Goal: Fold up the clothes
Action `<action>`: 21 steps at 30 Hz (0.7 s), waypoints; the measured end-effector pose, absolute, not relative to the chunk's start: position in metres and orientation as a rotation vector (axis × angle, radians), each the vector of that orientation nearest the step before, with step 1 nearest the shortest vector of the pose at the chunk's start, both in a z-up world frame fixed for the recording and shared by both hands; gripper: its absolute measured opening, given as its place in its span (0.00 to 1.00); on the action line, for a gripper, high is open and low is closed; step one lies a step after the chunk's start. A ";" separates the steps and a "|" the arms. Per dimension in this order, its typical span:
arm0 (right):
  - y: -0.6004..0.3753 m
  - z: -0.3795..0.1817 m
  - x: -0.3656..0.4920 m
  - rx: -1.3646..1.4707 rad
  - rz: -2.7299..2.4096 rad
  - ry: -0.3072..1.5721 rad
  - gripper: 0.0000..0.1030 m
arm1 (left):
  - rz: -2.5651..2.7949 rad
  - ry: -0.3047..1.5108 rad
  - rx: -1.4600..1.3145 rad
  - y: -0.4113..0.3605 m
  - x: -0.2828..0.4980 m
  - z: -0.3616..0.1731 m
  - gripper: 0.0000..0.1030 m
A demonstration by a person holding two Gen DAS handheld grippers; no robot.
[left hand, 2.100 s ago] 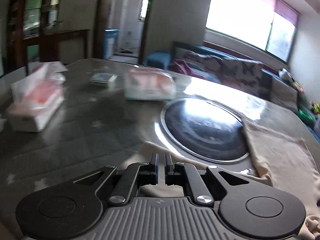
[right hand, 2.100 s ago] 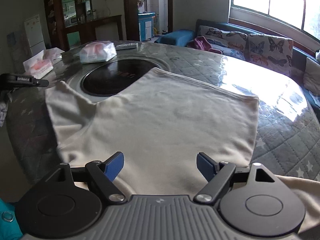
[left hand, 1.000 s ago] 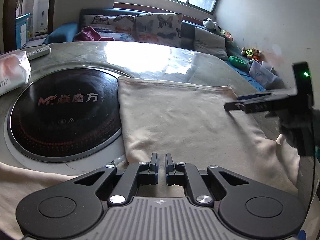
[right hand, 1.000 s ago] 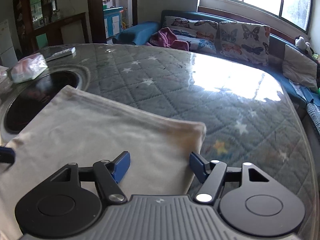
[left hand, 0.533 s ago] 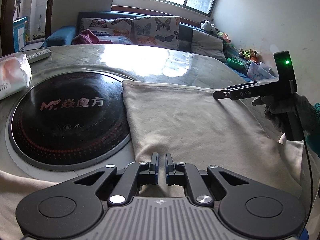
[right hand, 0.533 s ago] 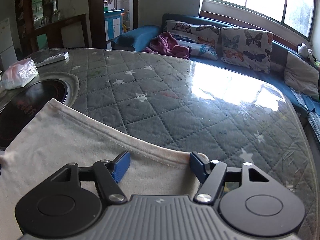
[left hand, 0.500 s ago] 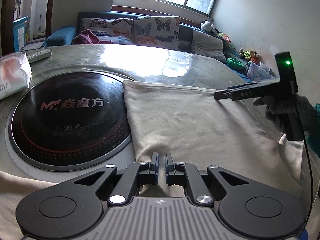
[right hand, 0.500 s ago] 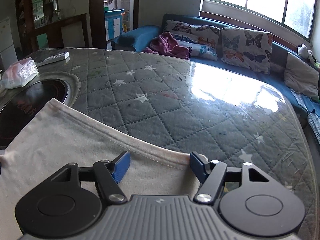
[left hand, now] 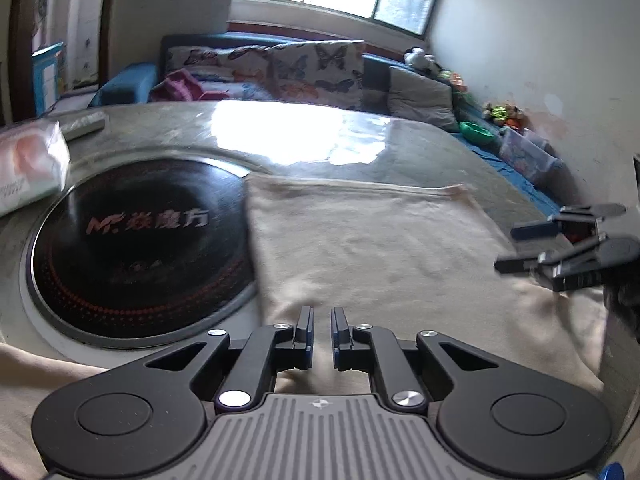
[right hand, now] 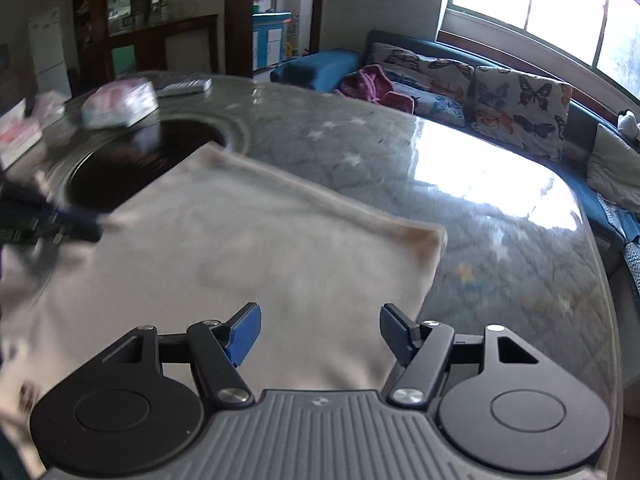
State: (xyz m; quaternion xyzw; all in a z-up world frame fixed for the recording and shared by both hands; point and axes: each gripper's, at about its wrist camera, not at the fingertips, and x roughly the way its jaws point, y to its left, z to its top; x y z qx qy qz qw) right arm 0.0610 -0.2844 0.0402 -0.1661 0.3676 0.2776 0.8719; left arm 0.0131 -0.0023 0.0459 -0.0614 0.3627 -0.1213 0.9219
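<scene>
While the quilted round table (right hand: pixel 500 240) stretches bare toward the butterfly-cushioned sofa (right hand: pixel 500 92), the beige garment (left hand: pixel 372 252) lies flat beside the black induction hob (left hand: pixel 140 240), its left edge overlapping the hob's rim. Tissue packs (right hand: pixel 120 104) sit beyond the hob. Low over the garment's near edge, the left gripper (left hand: pixel 322 332) is pinched narrow, cloth seemingly between its fingers. The right gripper (right hand: pixel 320 332) hovers level, spread wide, at the garment's right edge.

Across the top of my frame bright windows (right hand: pixel 532 4) light a blue sofa (right hand: pixel 400 50) with butterfly cushions (right hand: pixel 520 100), dark wooden shelving (right hand: pixel 120 4) at upper left.
</scene>
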 end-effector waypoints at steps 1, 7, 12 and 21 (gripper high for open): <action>-0.285 0.041 0.053 -0.355 0.585 0.767 0.65 | -0.265 0.744 -0.119 -0.008 0.009 0.047 0.10; -0.288 0.041 -0.005 -0.365 0.607 0.741 0.65 | -0.354 0.740 -0.055 -0.041 -0.015 0.045 0.13; -0.287 0.033 -0.042 -0.408 0.616 0.728 0.65 | -0.423 0.730 0.043 -0.065 -0.037 0.036 0.18; -0.313 0.042 -0.070 -0.331 0.535 0.706 0.63 | -0.449 0.716 0.070 -0.080 -0.044 0.038 0.18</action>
